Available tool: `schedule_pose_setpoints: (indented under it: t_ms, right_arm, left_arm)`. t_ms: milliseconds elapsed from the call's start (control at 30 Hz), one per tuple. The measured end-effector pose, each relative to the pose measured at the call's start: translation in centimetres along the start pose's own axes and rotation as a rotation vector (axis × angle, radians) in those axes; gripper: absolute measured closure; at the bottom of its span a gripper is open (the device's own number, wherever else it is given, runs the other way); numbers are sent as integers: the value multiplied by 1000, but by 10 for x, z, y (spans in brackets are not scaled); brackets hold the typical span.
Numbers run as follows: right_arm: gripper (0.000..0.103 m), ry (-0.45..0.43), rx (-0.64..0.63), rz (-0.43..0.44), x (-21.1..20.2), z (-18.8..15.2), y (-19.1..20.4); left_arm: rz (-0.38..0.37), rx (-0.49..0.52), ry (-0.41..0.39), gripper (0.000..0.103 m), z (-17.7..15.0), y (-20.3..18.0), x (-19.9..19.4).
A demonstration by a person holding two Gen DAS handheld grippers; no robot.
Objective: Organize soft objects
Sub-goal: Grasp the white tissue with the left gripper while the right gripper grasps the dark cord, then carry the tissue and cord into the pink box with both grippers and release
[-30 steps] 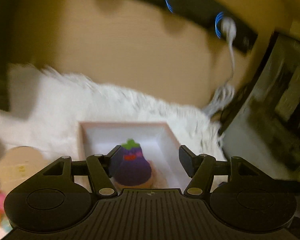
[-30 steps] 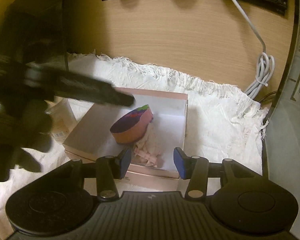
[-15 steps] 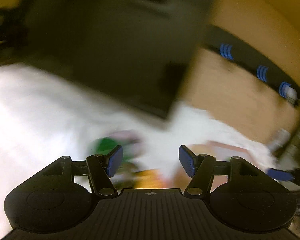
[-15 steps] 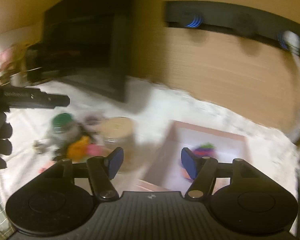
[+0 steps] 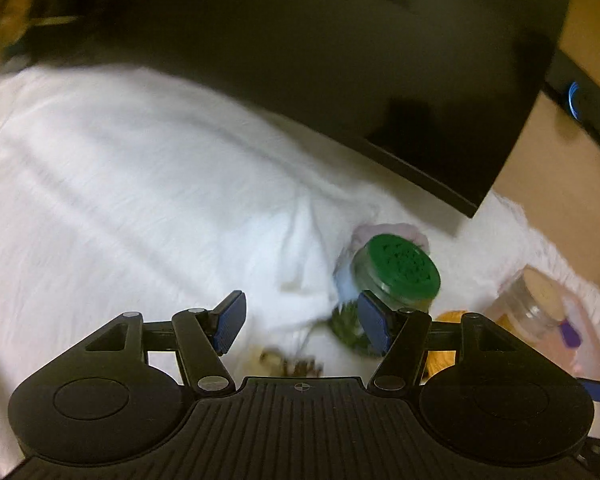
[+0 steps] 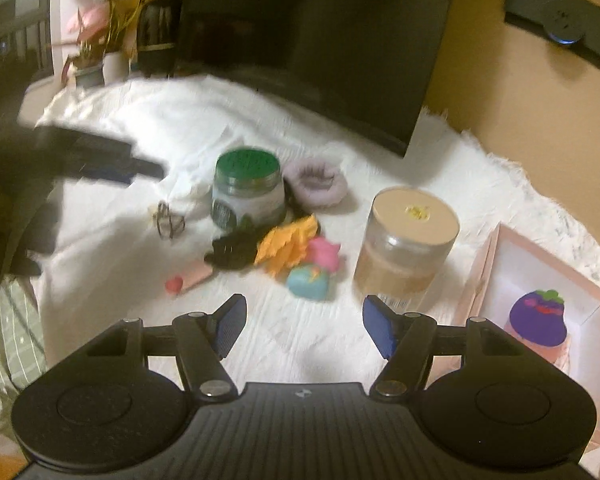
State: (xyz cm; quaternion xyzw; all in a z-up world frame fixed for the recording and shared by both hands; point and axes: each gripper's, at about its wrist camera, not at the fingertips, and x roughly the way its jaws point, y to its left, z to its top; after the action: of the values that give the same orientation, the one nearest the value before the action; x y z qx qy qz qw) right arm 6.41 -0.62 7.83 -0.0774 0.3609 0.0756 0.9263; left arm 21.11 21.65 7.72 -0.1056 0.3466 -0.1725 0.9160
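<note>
A cluster of small soft toys lies on a white fringed cloth (image 6: 308,128): an orange crinkled plush piece (image 6: 288,242), a pink plush figure (image 6: 325,254), a teal squishy block (image 6: 307,283), and a black furry item (image 6: 234,250) to their left. A peach stick with a red tip (image 6: 190,278) rests nearer and to the left. Farther back, a mauve fuzzy ring-shaped scrunchie (image 6: 316,183) sits just beside a green-lidded glass jar (image 6: 247,189); a thin wire object (image 6: 168,220) lies left of the jar. A clear jar with a tan lid (image 6: 408,248) stands right of the toys. At the right edge, a pink open box (image 6: 476,280) holds a purple eggplant-shaped plush (image 6: 538,316).

The right gripper (image 6: 304,326) hovers near the camera side of the cluster, blue-padded jaws spread wide, gripping nothing. The left gripper (image 5: 300,320), blurred in the right wrist view at far left, has its jaws equally wide apart and empty, its right pad in front of the green-lidded jar. A black flat screen (image 6: 320,40) stands at the cloth's far edge, with a potted plant (image 6: 100,52) farther left.
</note>
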Motion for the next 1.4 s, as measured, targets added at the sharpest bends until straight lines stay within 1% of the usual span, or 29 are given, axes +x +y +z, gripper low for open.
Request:
schedule_pose_setpoints:
  t_ms: [67,100,200,267,300,367,400,433,467,500,533,567,667,800,900,967,1067,1133,1167,1200,1233,1300,1400]
  right_arm:
    - [38,14,3,-7,2,-2,-2]
    - [38,20,6,-11,2,-2,-3]
    - [38,32,15,-29,2,-2,-5]
    - [38,43,21,-34,4,-3,-7]
    - [38,52,25,-34,4,-4,-7]
    - [38,69,28,-29,9,-5,-7]
    - [38,77,27,-28,11,-5,-5]
    - [38,83,20,-26,14,-5,-3]
    - [38,84,9,-24,17,-3,1]
    - [38,81,-5,-20,20,-1,6]
    - [38,70,-25,-13,22,3,11]
    - [38,55,-47,0,25,8,18]
    - [38,1,-122,51,34,28,44]
    - [38,-57,-203,139,58,56,84]
    - [39,-47,-264,187,88,71,114]
    - [41,-26,-293,183,108,76,129]
    - [52,26,-321,162,137,79,144]
    - [68,65,-329,174,147,80,147]
    - [73,67,-326,186,145,83,147]
    - [83,58,-332,195,139,86,148]
    - [83,35,-343,190,132,90,149]
    - [83,-43,-357,185,109,100,146]
    - [83,-120,-327,185,76,120,130]
  left_arm:
    - [30,37,28,36,6,-2,21]
    - [37,40,45,36,9,0,30]
    - [30,27,76,36,12,13,42]
    - [37,31,91,32,10,20,54]
    - [29,17,99,28,9,24,59]
    - [7,-26,112,25,12,29,64]
    - [-7,-42,114,26,14,31,65]
    - [-14,-46,116,28,17,31,64]
    - [-26,-51,117,45,19,32,64]
    - [-53,-65,111,69,21,34,60]
    - [-84,-86,107,84,21,36,57]
    - [-98,-101,107,90,24,39,56]
    - [-84,-115,105,91,25,46,42]
    - [-77,-155,73,91,23,64,13]
    - [-50,-165,41,91,24,78,-12]
    - [-30,-174,26,91,24,88,-27]
    - [-5,-192,8,91,23,101,-43]
    - [5,-201,-2,91,23,107,-48]
    - [10,-204,-8,91,24,109,-51]
    - [14,-206,-13,91,25,109,-52]
    - [13,-207,-19,91,28,109,-52]
    - [8,-201,-31,91,37,102,-51]
    - [-4,-170,-54,91,53,89,-52]
